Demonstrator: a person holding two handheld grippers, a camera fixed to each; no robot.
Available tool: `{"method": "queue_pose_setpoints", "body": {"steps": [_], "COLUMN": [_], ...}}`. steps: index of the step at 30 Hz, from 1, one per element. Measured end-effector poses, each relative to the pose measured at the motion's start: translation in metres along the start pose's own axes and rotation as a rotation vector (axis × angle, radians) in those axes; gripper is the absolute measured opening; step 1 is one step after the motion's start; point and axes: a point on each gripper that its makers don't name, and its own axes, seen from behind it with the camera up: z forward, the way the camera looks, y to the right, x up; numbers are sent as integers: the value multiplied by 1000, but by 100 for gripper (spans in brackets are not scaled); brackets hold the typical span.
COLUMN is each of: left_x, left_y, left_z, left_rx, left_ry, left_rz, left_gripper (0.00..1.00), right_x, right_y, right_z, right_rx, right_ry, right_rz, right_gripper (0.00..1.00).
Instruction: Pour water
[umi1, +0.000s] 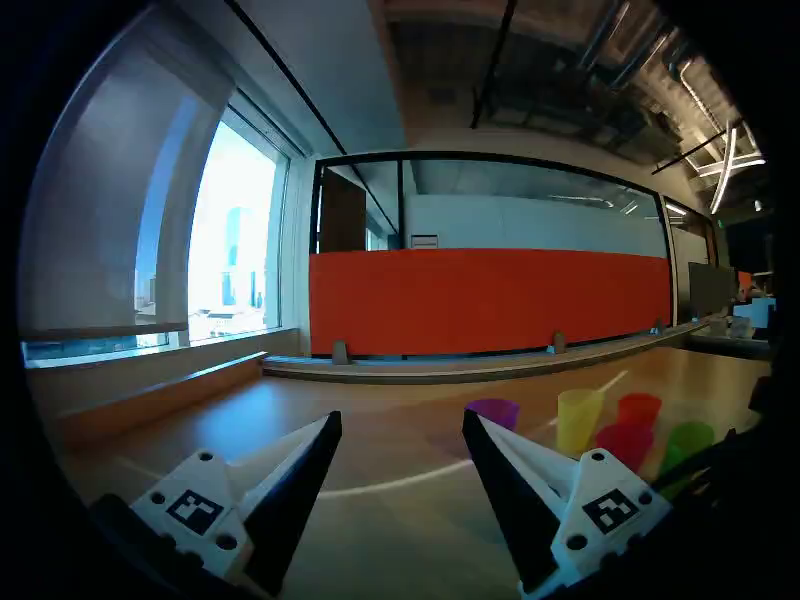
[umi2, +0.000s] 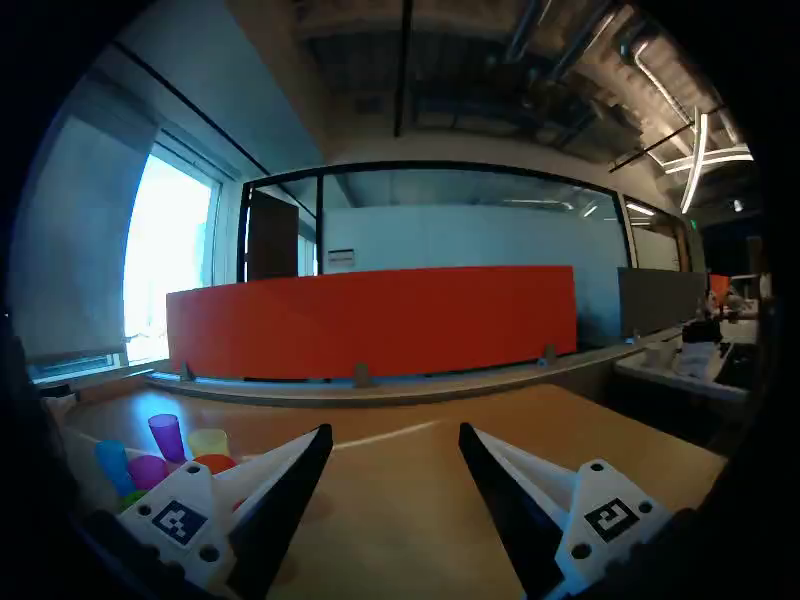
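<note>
Cups (umi1: 624, 440), coloured plastic, stand upright in a cluster on the wooden bench (umi1: 400, 500), lower right of the left gripper view. The purple cup (umi1: 492, 410) is nearest the left gripper (umi1: 401, 414), whose fingers are wide and hold nothing. In the right gripper view they sit lower left (partly behind one finger). The right gripper (umi2: 395, 428) fingers are wide too, empty, over bare bench. An orange panel (umi1: 490, 300) runs across the back.

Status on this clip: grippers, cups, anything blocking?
Left gripper open, empty. Right gripper open, empty. Coloured cups grouped on the table, none gripped. No obstacle seen between grippers and cups.
</note>
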Motion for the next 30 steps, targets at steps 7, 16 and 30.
{"method": "queue_pose_setpoints", "body": {"steps": [7,16,30], "left_x": [-7,-13,-19], "left_y": [6,15,19], "left_z": [1,4,5], "left_rx": [-5,-13,-24], "left_ry": [-10,-18,-37], "left_rz": [-7,0,-10], "left_gripper": [89,89,89], "right_x": [1,1,-1], "right_y": [2,7,9], "right_z": [-1,-3,-4], "right_rx": [-3,-8,-4], "right_ry": [2,5,8], "right_rz": [-3,0,6], "right_gripper": [98,98,98]}}
